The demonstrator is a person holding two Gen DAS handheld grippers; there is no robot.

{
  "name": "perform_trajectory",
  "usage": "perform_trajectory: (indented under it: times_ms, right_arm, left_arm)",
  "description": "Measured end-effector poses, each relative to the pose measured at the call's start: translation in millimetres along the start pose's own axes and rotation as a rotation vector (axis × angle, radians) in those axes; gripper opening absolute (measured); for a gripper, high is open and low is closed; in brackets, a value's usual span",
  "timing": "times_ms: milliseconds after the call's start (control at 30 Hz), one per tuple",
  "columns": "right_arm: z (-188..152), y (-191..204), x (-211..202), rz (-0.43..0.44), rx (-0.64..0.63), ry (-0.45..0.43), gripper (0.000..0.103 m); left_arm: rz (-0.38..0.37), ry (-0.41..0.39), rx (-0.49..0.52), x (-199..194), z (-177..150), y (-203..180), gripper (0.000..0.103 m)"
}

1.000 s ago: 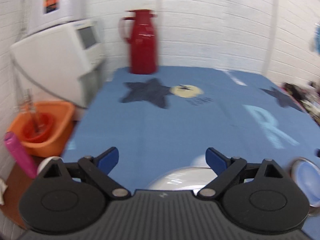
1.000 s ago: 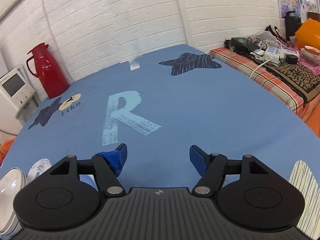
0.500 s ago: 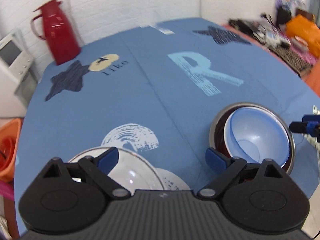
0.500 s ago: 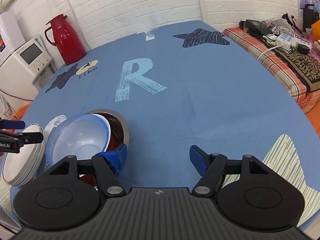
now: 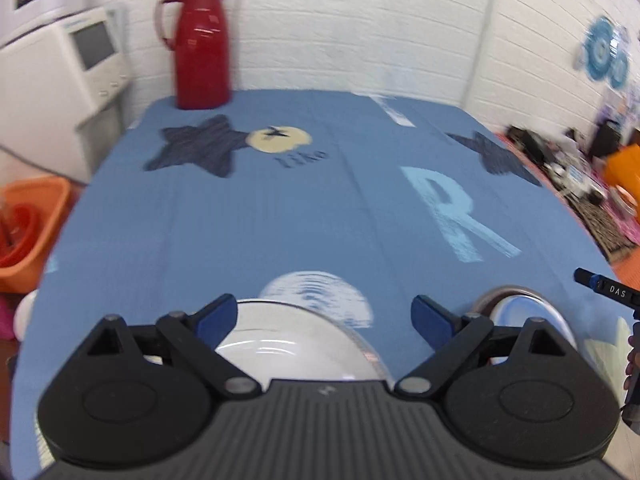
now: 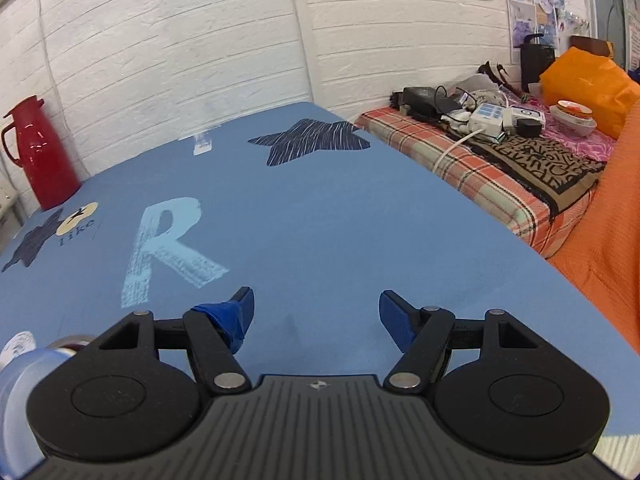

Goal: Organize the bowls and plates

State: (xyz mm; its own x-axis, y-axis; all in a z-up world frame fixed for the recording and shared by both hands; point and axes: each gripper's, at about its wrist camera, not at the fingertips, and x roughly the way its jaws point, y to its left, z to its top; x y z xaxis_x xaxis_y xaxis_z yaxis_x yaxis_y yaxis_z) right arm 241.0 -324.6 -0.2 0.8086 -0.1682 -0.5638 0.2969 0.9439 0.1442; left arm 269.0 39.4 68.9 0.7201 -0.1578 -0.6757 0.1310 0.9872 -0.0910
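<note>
Left wrist view: left gripper [image 5: 323, 316], jaws spread and empty, above a white plate [image 5: 296, 348], probably rigid, glossy and breakable, best pinched at its rim; right gripper [image 6: 316, 314] likewise spread, holding nothing.

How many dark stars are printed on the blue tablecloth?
2. One dark star lies at the far left, in front of the red thermos. The other star lies at the far right, near the tablecloth edge. The grippers may hide more.
</note>
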Motion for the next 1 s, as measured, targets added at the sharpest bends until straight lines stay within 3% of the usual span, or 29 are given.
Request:
perform_trajectory:
  times_ms: [67, 233, 400, 600, 800, 1000]
  right_arm:
    - [1, 6, 20, -0.072, -0.026, 0.004, 0.055]
    - [-4, 16, 48, -0.133, -0.069, 0.008, 0.058]
    - [-3, 16, 48, -0.134, -0.070, 0.011, 0.060]
    - [-3, 19, 48, -0.131, -0.078, 0.017, 0.064]
    - [-4, 21, 49, -0.127, -0.080, 0.019, 0.067]
    - [-4, 22, 49, -0.125, -0.082, 0.021, 0.069]
  left_arm:
    - [0.076, -0.030, -0.016, -7, -4, 20, 0.093]
    - [0.215, -0.087, -0.120, -19, -12, 87, 0.093]
    - [0.333, -0.118, -0.231, 0, -19, 148, 0.093]
    - [0.305, -0.077, -0.335, 50, -17, 190, 0.093]
    - [0.299, -0.031, -0.269, 97, -13, 188, 0.093]
    - [0.355, -0.078, -0.195, 102, -22, 182, 0.093]
